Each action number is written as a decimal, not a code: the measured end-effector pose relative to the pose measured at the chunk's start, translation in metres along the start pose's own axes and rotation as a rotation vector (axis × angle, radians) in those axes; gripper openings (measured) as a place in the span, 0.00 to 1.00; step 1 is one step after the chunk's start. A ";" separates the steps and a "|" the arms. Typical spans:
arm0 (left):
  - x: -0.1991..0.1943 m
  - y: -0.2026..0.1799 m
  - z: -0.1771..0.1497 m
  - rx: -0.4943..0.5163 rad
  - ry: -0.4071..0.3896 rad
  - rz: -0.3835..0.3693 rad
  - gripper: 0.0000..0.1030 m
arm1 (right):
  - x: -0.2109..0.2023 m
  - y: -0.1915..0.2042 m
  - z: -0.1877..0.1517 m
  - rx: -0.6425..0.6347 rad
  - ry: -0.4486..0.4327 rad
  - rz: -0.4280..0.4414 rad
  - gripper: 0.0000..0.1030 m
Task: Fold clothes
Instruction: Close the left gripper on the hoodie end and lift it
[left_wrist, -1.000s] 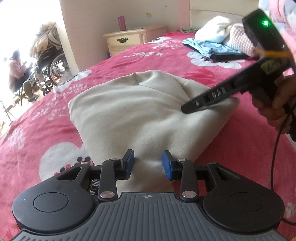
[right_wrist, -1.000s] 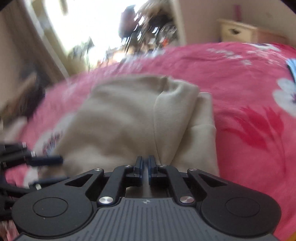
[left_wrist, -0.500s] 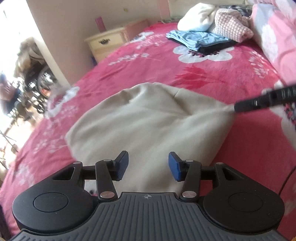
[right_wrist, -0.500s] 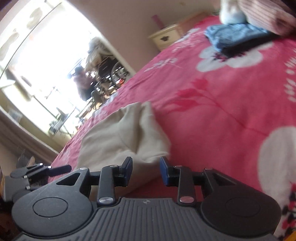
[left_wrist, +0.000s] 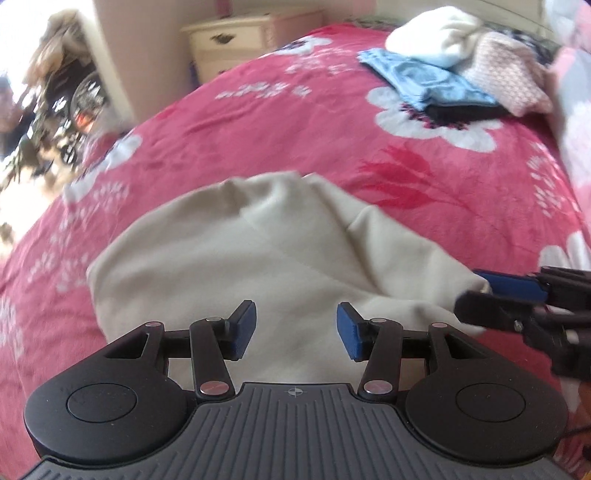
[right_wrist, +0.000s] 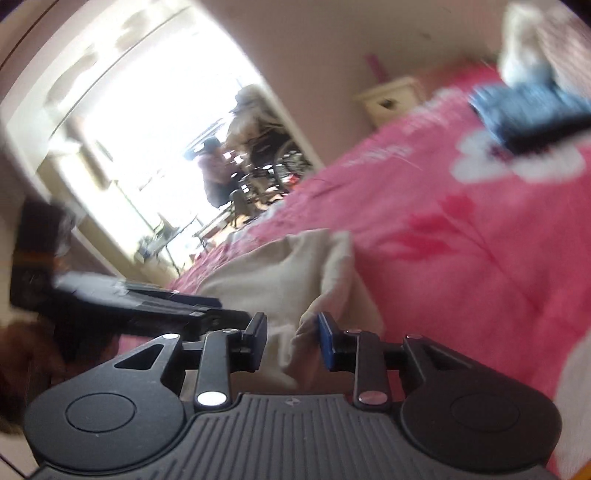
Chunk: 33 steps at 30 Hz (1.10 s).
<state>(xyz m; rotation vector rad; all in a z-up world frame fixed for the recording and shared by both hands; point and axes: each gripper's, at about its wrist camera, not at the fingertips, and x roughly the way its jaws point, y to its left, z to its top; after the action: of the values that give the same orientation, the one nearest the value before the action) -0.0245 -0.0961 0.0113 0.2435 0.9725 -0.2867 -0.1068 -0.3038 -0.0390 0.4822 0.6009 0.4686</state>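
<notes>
Centrally on the red bedspread (left_wrist: 280, 122) lay the cream garment (left_wrist: 236, 266). We noted the left gripper (left_wrist: 294, 331) released above its 6 o'clock edge; the right gripper (right_wrist: 291, 341) was closing, a corner fold between unpressed pads. Bare bedspread lay toward 3 o'clock.

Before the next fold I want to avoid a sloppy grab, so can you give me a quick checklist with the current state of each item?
1. Cream garment lies on the pink bedspread: ok.
2. Left hand-held gripper is free, jaws apart over the cloth, pads not pressing on it: ok.
3. Right hand-held gripper has the garment's corner between its jaws, which are closing: ok; firm pinch: cannot tell.
4. Garment lies flat and smooth: not ok, folds and a raised ridge show.
5. Folded stack sits far from the garment, out of the way: ok.
6. The two grippers are apart from each other: ok.
</notes>
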 end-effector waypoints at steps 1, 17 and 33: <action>0.001 0.003 0.000 -0.020 0.006 0.000 0.47 | 0.001 0.006 -0.001 -0.031 -0.001 -0.001 0.31; 0.010 -0.013 0.017 0.059 -0.062 0.019 0.49 | 0.021 -0.042 -0.018 0.295 0.093 0.104 0.45; 0.070 -0.052 0.058 0.134 0.046 0.185 0.53 | 0.020 -0.041 -0.022 0.278 0.098 0.100 0.45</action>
<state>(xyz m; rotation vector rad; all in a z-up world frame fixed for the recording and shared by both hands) 0.0401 -0.1727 -0.0196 0.4615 0.9705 -0.1777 -0.0952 -0.3187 -0.0858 0.7598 0.7436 0.5085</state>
